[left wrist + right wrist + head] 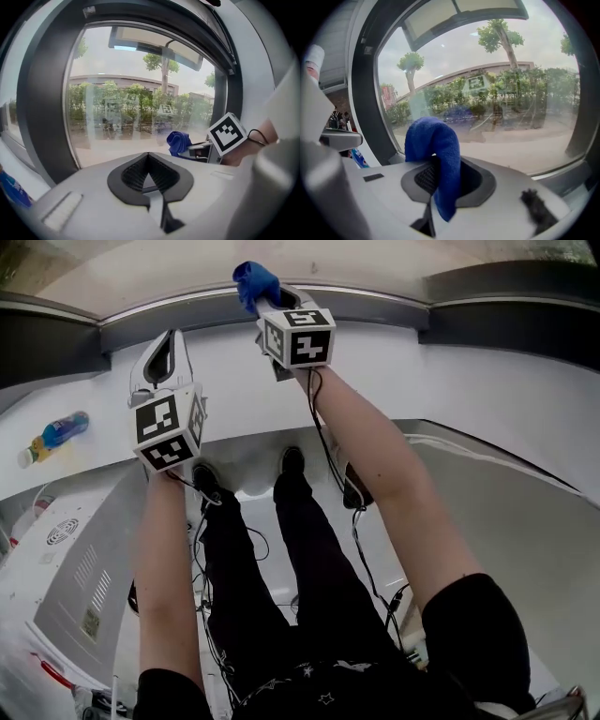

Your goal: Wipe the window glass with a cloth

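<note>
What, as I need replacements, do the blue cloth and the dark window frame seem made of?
The blue cloth is probably microfibre or terry, matte: fuzzy nap, limp folds. The dark window frame is a smooth, matte, rigid band: painted metal or plastic, cannot tell which.

Up at eleven o'clock in the head view, the left claw (172,341): a pale grey shell, with a marker cube (169,430) of black squares on white behind it. At twelve, the right claw (279,298) has the same shell and a matching second cube (300,337). Black ribbed pads (133,172) line the left claw's mouth. A thin black cable (323,432) trails along the right forearm. Black short sleeves (478,624) show at five and seven, then black trousers (309,549), black shoes (292,460), and small white stars (328,697) at the waist.
</note>
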`<state>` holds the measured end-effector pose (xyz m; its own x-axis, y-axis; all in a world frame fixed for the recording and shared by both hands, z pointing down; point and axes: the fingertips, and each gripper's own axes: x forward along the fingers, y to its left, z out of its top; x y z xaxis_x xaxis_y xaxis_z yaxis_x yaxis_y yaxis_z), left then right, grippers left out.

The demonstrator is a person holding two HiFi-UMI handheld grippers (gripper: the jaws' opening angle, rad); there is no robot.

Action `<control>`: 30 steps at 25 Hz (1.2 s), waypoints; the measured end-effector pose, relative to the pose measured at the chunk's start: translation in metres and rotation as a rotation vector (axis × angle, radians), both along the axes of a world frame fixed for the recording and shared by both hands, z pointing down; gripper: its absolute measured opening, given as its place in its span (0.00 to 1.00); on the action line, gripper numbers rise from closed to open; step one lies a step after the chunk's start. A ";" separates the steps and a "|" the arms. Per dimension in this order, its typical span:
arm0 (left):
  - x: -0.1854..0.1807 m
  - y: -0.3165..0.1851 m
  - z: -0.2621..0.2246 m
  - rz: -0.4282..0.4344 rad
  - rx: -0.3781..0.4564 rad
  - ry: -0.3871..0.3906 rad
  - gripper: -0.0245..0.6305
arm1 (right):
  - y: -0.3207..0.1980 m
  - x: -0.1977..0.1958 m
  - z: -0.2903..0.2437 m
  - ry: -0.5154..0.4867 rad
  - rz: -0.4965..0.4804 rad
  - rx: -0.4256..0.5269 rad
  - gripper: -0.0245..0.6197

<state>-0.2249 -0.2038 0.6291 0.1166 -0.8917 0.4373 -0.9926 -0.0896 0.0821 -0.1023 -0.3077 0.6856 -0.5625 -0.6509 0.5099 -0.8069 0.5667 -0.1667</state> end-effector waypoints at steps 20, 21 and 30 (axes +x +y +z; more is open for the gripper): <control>0.211 -0.058 -0.002 0.205 0.022 -0.016 0.05 | -0.054 0.290 -0.009 0.004 0.323 0.006 0.16; 0.221 -0.059 -0.004 0.218 0.025 -0.018 0.05 | -0.054 0.303 -0.009 -0.001 0.345 -0.001 0.16; 0.290 -0.055 -0.014 0.325 0.006 -0.044 0.05 | -0.038 0.393 -0.010 -0.036 0.506 -0.023 0.16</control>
